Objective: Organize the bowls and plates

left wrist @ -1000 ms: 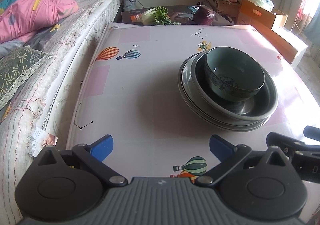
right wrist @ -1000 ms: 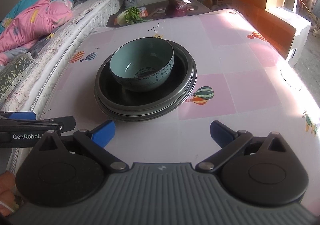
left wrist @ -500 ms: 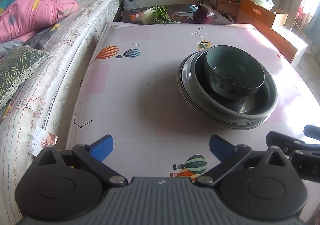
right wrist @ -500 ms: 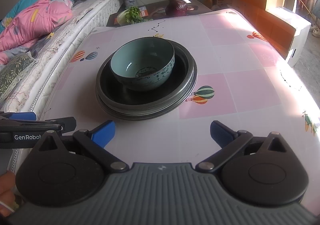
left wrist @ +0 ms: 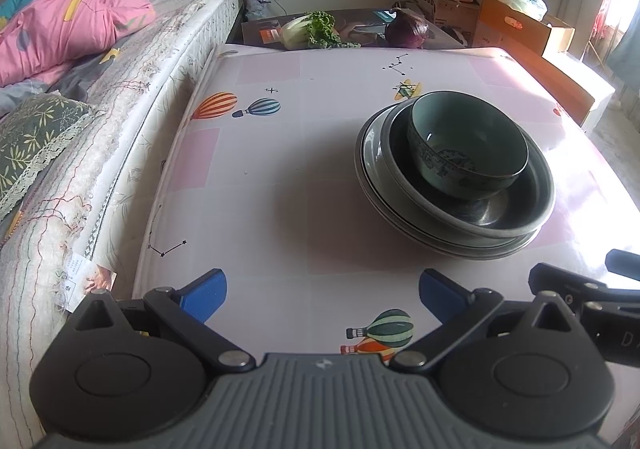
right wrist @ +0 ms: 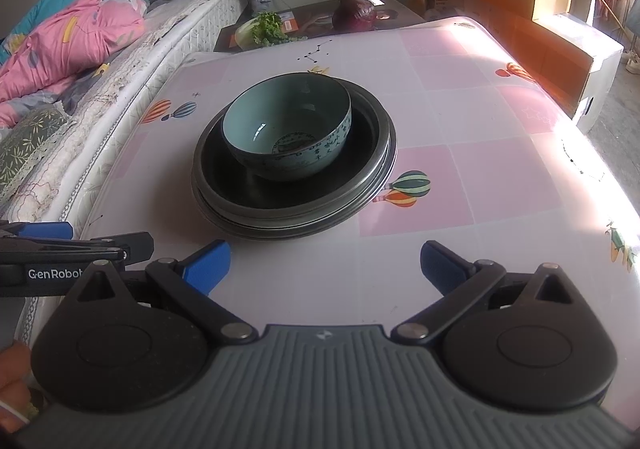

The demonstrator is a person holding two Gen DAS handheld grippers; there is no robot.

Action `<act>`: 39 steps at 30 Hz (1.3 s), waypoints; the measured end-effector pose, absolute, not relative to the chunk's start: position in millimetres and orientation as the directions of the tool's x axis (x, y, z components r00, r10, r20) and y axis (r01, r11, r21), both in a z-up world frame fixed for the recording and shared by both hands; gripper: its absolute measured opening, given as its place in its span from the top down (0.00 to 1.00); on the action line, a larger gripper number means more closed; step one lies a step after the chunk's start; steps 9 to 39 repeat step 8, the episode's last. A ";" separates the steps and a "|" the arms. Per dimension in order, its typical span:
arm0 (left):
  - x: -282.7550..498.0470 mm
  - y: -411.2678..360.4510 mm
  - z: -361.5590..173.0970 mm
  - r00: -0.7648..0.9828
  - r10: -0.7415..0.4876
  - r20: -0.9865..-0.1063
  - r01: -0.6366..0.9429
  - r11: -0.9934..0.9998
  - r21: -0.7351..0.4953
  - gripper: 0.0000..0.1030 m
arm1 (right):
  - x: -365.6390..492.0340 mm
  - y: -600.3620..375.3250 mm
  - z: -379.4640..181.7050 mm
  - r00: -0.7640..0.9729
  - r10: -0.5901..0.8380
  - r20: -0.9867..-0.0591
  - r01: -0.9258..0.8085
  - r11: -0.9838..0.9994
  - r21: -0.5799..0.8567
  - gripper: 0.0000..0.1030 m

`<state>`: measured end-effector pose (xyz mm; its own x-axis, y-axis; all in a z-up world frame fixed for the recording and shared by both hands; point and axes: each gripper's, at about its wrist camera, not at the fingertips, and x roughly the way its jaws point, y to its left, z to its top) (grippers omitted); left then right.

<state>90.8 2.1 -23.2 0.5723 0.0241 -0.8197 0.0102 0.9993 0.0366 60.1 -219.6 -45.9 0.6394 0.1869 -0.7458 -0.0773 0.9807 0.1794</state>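
Two hand-held grippers hovered low over the pink balloon-print tabletop (left wrist: pixel 280 177), both with jaws spread wide and empty: left gripper (left wrist: pixel 322 295), then right gripper (right wrist: pixel 324 263). Ahead of the right one, a celadon ceramic bowl (right wrist: pixel 290 133) sat in stacked dark round plates (right wrist: pixel 304 209).

Your worktop (right wrist: pixel 460 137) wears a pink-and-white checked cover printed with hot-air balloons. A stack of dark plates (right wrist: pixel 294 205) sits near its middle, closer to the left edge, carrying a blue-green bowl (right wrist: pixel 288 129).
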 end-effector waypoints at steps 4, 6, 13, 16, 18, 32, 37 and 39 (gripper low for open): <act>90.7 3.0 -22.6 0.573 0.025 -0.820 0.009 0.999 0.037 0.00 | 60.0 -219.5 -45.8 0.639 0.186 -0.746 -0.077 0.981 0.179 0.01; 90.8 2.9 -22.6 0.572 0.025 -0.820 0.010 0.999 0.037 0.00 | 59.8 -219.5 -45.7 0.640 0.186 -0.745 -0.077 0.981 0.180 0.01; 90.8 2.8 -22.6 0.573 0.025 -0.820 0.009 0.999 0.037 0.00 | 59.8 -219.1 -45.7 0.641 0.188 -0.745 -0.078 0.981 0.180 0.01; 90.8 2.8 -22.6 0.573 0.025 -0.820 0.009 0.999 0.037 0.00 | 59.8 -219.1 -45.7 0.641 0.188 -0.745 -0.078 0.981 0.180 0.01; 90.8 2.8 -22.6 0.573 0.025 -0.820 0.009 0.999 0.037 0.00 | 59.8 -219.1 -45.7 0.641 0.188 -0.745 -0.078 0.981 0.180 0.01; 90.8 2.8 -22.6 0.573 0.025 -0.820 0.009 0.999 0.037 0.00 | 59.8 -219.1 -45.7 0.641 0.188 -0.745 -0.078 0.981 0.180 0.01; 90.8 2.8 -22.6 0.573 0.025 -0.820 0.009 0.999 0.037 0.00 | 59.8 -219.1 -45.7 0.641 0.188 -0.745 -0.078 0.981 0.180 0.01; 90.8 2.8 -22.6 0.573 0.025 -0.820 0.009 0.999 0.037 0.00 | 59.8 -219.1 -45.7 0.641 0.188 -0.745 -0.078 0.981 0.180 0.01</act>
